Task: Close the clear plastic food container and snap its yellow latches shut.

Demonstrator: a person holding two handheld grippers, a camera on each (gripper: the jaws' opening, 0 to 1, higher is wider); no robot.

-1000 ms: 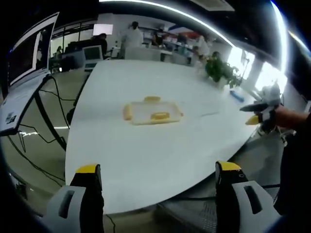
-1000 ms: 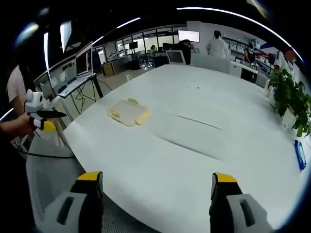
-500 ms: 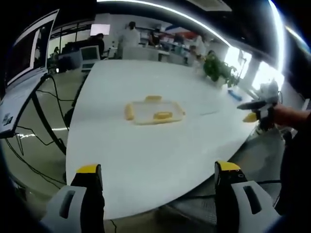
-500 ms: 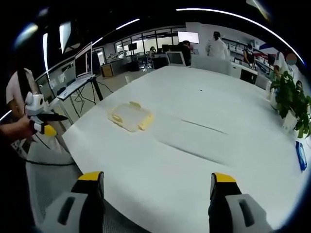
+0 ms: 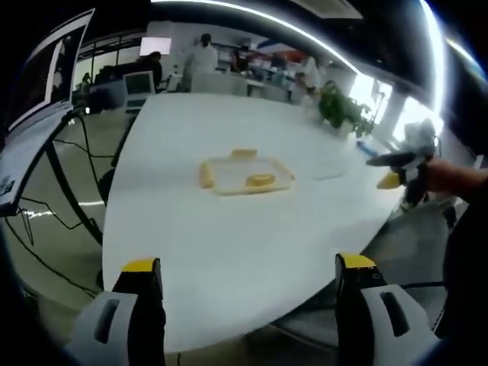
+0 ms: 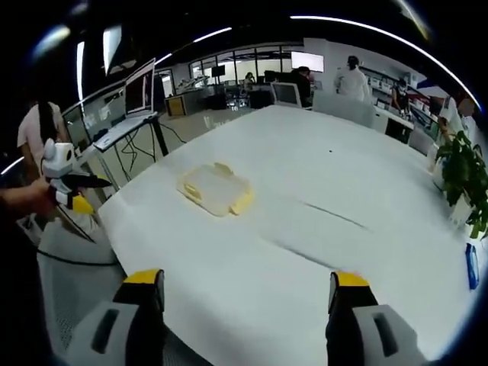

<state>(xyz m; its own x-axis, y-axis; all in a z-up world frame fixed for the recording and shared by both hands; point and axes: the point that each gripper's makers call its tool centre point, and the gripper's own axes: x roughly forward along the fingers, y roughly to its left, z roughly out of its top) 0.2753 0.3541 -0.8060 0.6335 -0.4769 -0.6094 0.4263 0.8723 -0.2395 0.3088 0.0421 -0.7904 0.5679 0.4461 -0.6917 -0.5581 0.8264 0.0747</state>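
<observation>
Left gripper (image 5: pixel 244 274): two grey plastic fingers (image 5: pixel 133 320), each capped with a yellow tip and carrying a dark oval slot below that tip. Right gripper (image 6: pixel 242 282): a matching pair of grey fingers (image 6: pixel 130 324) with yellow tips and dark slots. A dark sleeve (image 5: pixel 465 252) lies beyond its right finger.

Open-plan laboratory or office workspace. Indicators: a large white table (image 5: pixel 229 229) in the foreground; rows of desks with computer monitors (image 6: pixel 288 92) behind it; a laptop on a stand (image 6: pixel 136 103) with trailing cables; people in white lab coats (image 5: pixel 204 55) at the far benches; potted plants (image 6: pixel 461 179); ceiling strip lighting (image 5: pixel 259 14).
</observation>
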